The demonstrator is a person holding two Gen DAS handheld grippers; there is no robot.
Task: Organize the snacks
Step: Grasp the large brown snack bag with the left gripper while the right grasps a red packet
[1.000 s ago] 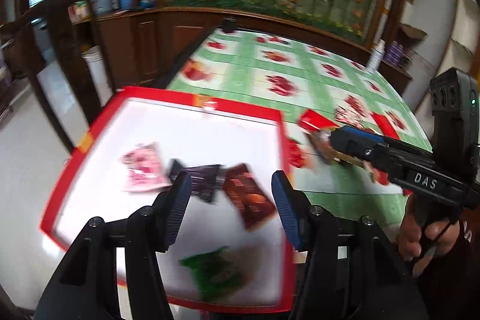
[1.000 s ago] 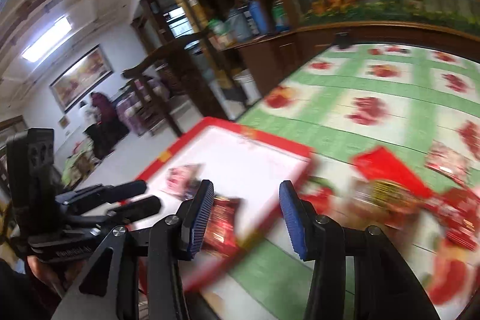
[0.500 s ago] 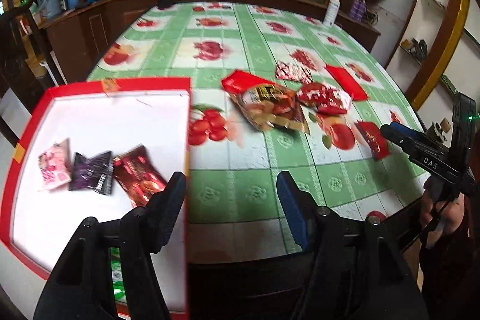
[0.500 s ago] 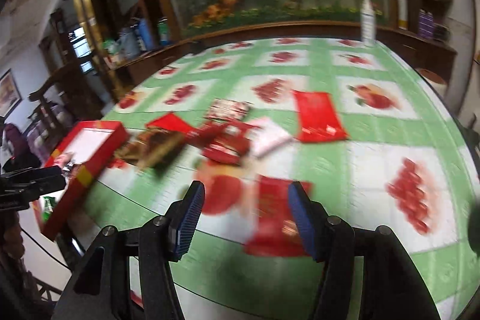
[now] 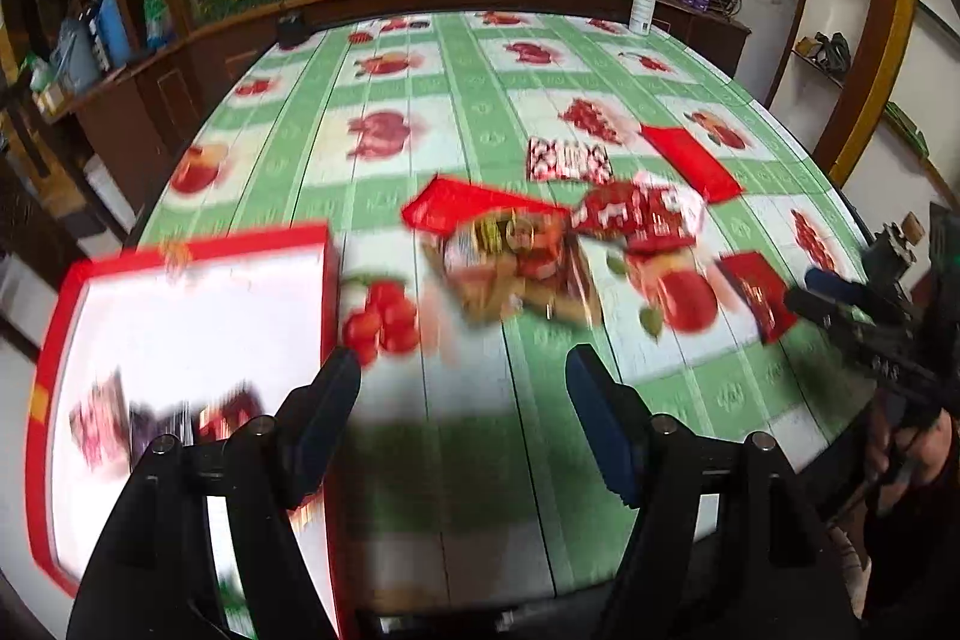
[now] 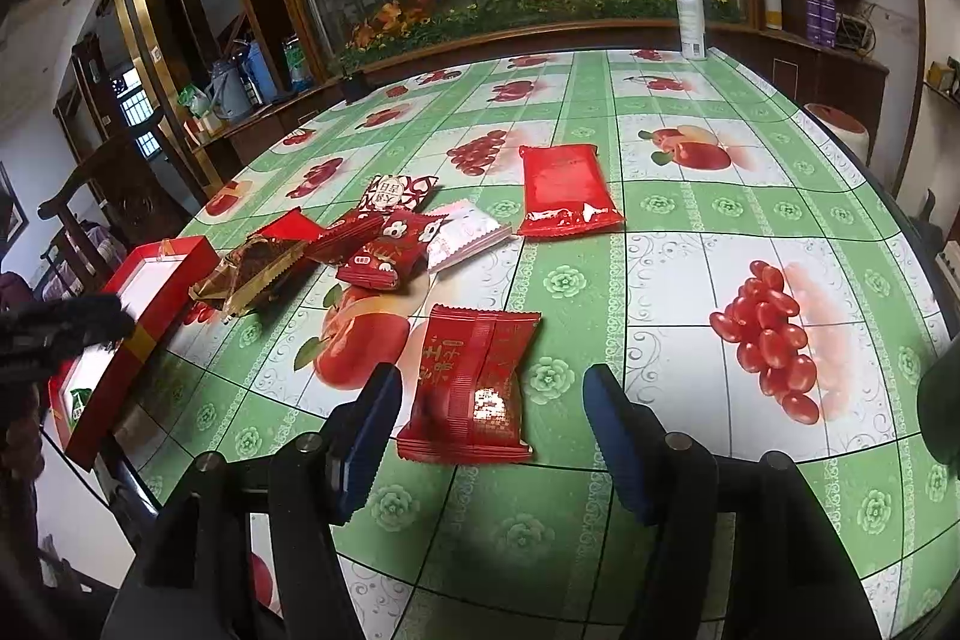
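one red snack packet point(image 6: 474, 388) flat on tablecloth point(image 6: 690, 280), between right hand-held gripper point(image 6: 489, 427) blue pads, jaws opening, untouched.

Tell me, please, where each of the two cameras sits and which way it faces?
Left wrist: on the left gripper, angled down over the table beside the red tray; own opening, empty fingers, plus the right gripper and its hand.
Right wrist: on the right gripper, angled down at a red snack packet; own opening fingers, left gripper at the left edge.
Shared: tray, snack pile, spray bottle.
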